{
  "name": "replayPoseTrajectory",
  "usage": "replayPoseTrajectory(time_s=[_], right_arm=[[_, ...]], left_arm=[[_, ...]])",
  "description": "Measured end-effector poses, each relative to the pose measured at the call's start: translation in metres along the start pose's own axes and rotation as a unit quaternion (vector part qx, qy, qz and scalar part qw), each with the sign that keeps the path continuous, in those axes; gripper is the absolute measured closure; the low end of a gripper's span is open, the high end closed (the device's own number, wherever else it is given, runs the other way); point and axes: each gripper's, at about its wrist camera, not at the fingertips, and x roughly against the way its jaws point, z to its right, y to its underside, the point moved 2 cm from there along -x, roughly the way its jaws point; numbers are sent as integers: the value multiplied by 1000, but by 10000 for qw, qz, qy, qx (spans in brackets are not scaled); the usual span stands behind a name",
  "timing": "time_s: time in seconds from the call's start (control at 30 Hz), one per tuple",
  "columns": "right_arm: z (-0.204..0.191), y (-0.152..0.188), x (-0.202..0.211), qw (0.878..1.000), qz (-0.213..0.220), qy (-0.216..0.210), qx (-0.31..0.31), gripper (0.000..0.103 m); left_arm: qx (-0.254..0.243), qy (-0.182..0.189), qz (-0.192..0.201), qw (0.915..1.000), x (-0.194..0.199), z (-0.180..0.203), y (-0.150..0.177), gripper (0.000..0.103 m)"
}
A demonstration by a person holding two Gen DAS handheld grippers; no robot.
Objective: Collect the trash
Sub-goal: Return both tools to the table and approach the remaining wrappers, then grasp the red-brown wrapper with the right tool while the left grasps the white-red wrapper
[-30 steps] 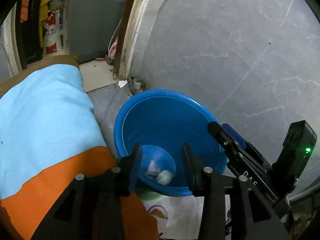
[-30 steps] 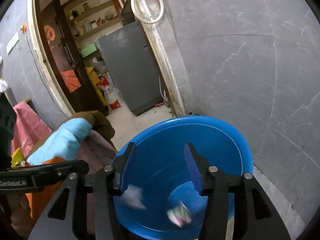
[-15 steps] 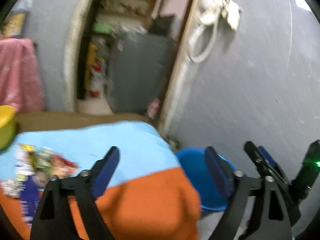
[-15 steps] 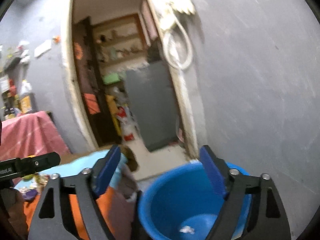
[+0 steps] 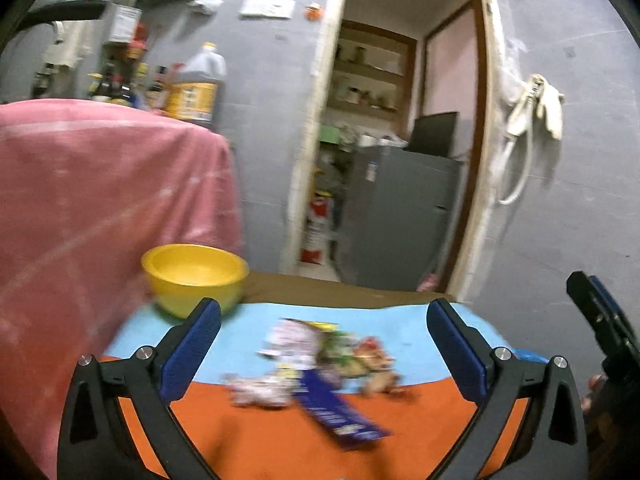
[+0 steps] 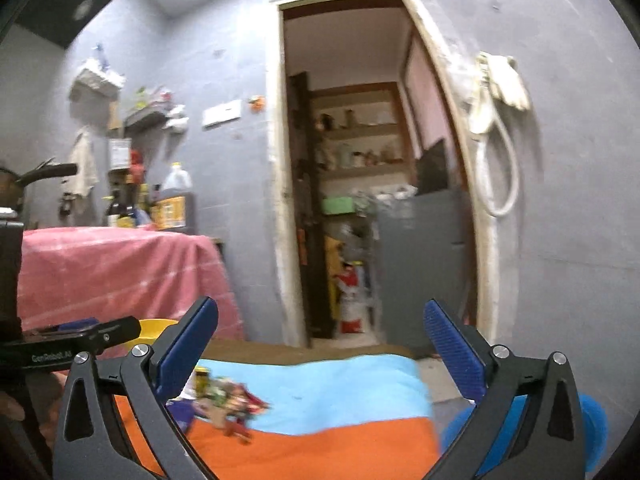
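Observation:
A pile of crumpled wrappers and a dark blue packet [image 5: 320,364] lies on the table's blue and orange cloth [image 5: 248,440]. My left gripper [image 5: 323,320] points at the pile from a short way off; its jaws are opening wide with nothing between them. My right gripper [image 6: 320,328] hovers over the cloth's right part, its jaws also opening and empty. The same trash pile [image 6: 224,400] sits low and left of it. The blue tub [image 6: 592,416] shows at the lower right, beside the table. The frames are motion-blurred.
A yellow bowl [image 5: 196,276] stands at the cloth's far left corner. A pink-covered counter [image 5: 100,200] with bottles rises on the left. An open doorway [image 6: 360,200] with a grey fridge lies ahead. The left gripper's body [image 6: 72,344] crosses the right wrist view's left edge.
Both grippers have lifted out from over the blue tub and swung left and up towards the table. Their jaws went from narrow to wide. Scraps seen falling earlier lie in the tub.

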Motion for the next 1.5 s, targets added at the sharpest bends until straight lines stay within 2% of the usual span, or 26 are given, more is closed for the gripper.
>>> replayPoseTrajectory(time_s=[0.13, 0.3, 0.37, 0.57, 0.77, 0.9, 1.0, 1.13, 1.37, 1.43, 1.5], right_arm=[[-30, 6, -10, 9994, -52, -298, 138, 0], [-60, 23, -30, 9969, -462, -532, 360, 0], [-68, 33, -37, 9946, -723, -601, 442, 0], [-75, 58, -62, 9858, -1510, -435, 601, 0], [-67, 76, -84, 9739, -2200, -327, 447, 0], [-67, 89, -96, 9629, -2638, -355, 441, 0], [-70, 96, -102, 9560, -2861, -398, 519, 0], [-75, 105, -108, 9473, -3111, -435, 623, 2], [-74, 117, -121, 9328, -3513, -576, 558, 20], [-74, 121, -125, 9286, -3617, -646, 528, 30], [-73, 123, -126, 9253, -3693, -729, 471, 46]], left_arm=[[-114, -300, 108, 9994, 14, -33, 8, 2], [-183, -446, 12, 9988, 16, -66, 25, 2], [-203, -447, -135, 9987, 12, -73, 32, 2], [-123, -350, -796, 9961, -12, -82, 48, 2], [-83, -283, -1537, 9877, -41, -80, 55, 2], [-27, -139, -2024, 9792, -59, -77, 63, 2], [81, -22, -2248, 9744, -68, -77, 66, 3], [178, 193, -2462, 9689, -77, -76, 68, 10], [160, 523, -2655, 9625, -85, -67, 68, 32], [97, 620, -2683, 9613, -86, -62, 67, 41], [-4, 715, -2706, 9600, -86, -56, 67, 50]])
